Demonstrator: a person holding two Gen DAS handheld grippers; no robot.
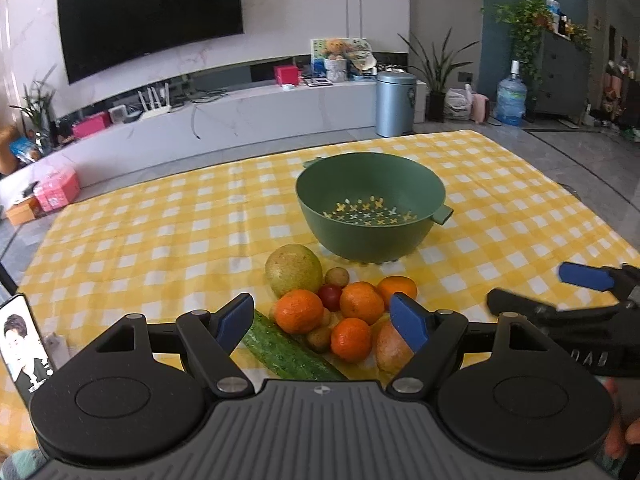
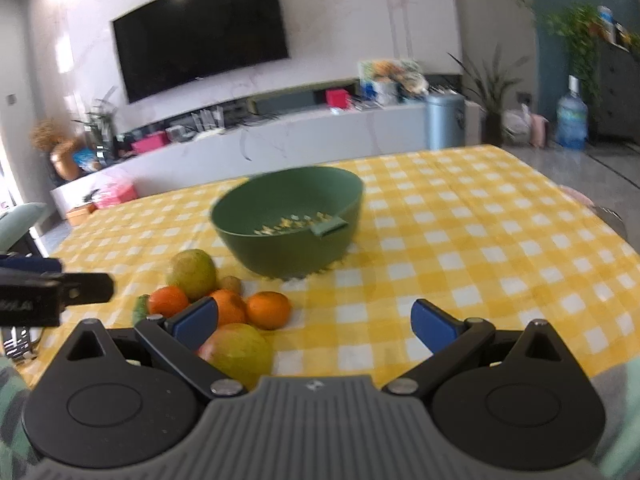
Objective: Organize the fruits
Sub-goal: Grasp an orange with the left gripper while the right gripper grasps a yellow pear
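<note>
Both tongs are spread wide and hold nothing. The left gripper (image 1: 322, 318) hangs over the fruit pile (image 1: 340, 312), maybe to pick one. The right gripper (image 2: 314, 326) waits at the pile's 3 o'clock side. At 12 o'clock past the pile, the green bowl (image 1: 370, 204) sits empty on the checked cloth (image 1: 160, 232), ready for fruit.

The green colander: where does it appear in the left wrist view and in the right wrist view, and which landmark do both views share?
Left wrist view: the green colander stands just right of centre on the yellow checked cloth, beyond the fruit pile.
Right wrist view: the green colander sits left of centre, blurred, again behind the fruit.
Shared landmark: the black television on the wall, upper left in both.
</note>
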